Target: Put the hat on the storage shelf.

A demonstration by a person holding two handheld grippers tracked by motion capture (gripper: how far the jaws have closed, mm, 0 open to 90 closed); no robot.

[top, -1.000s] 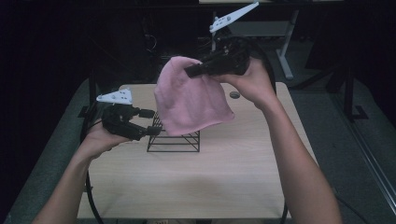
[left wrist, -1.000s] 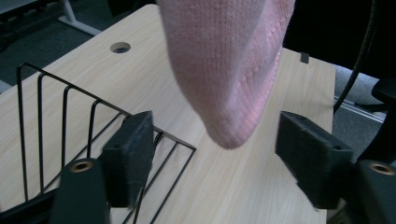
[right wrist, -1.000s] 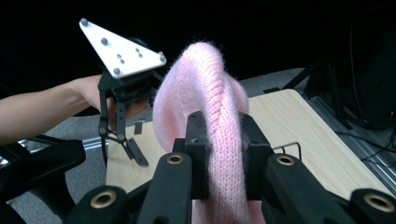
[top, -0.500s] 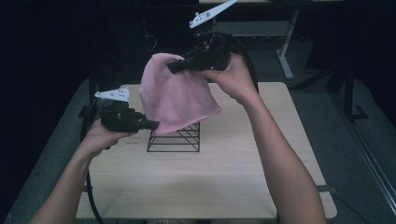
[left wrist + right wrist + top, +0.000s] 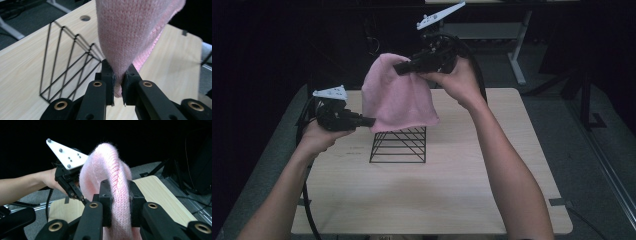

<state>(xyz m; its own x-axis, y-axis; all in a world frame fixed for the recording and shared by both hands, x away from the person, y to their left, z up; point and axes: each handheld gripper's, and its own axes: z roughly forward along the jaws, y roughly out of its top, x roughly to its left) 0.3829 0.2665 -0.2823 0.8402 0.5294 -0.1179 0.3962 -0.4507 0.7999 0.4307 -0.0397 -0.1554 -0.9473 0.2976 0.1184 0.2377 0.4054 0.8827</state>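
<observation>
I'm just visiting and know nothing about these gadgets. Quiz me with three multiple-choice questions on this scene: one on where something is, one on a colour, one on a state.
1. Where is the wire rack?
A. on the table, under the cloth
B. on the floor
C. in the person's right hand

2. What colour is the knitted cloth?
A. blue
B. pink
C. white

3. How is the cloth held?
A. it lies flat on the table
B. one gripper alone holds it
C. both grippers pinch it

Answers:
1. A: the high view shows the black rack standing on the wooden table with the cloth hanging above it.
2. B: it is pink in all views.
3. C: the left gripper has just closed on a lower corner, and the right gripper clamps the upper part.
</observation>
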